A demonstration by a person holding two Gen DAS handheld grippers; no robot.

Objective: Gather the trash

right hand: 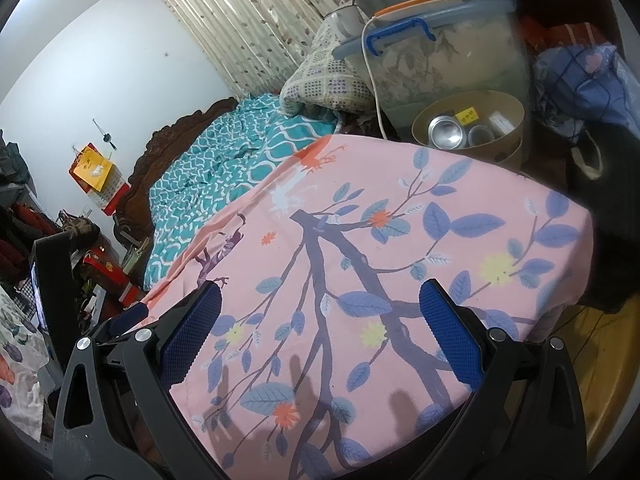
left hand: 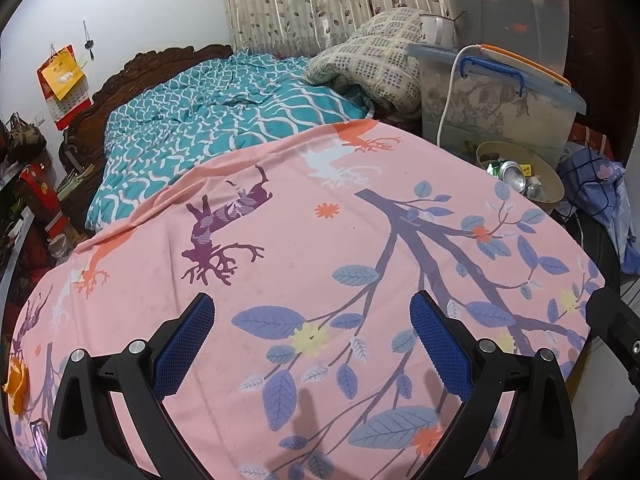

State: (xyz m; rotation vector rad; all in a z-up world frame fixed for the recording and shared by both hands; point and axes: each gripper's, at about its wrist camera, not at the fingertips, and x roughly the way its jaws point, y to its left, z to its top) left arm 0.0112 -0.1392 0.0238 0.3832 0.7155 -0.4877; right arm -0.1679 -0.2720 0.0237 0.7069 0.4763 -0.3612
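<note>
Both blue-padded grippers, left [left hand: 312,344] and right [right hand: 320,344], gape empty over pink leaf-print cloth [left hand: 320,240]; round tan bin [right hand: 508,108] holds silver cans [right hand: 446,132] and an unreadable yellow label [right hand: 467,114].

I can't read any words or numbers here. A yellow tag [right hand: 467,115] in the round bin [right hand: 516,120] has dark marks, but they are too small and blurry. The calendar [left hand: 66,80] on the wall is too blurry too.
</note>
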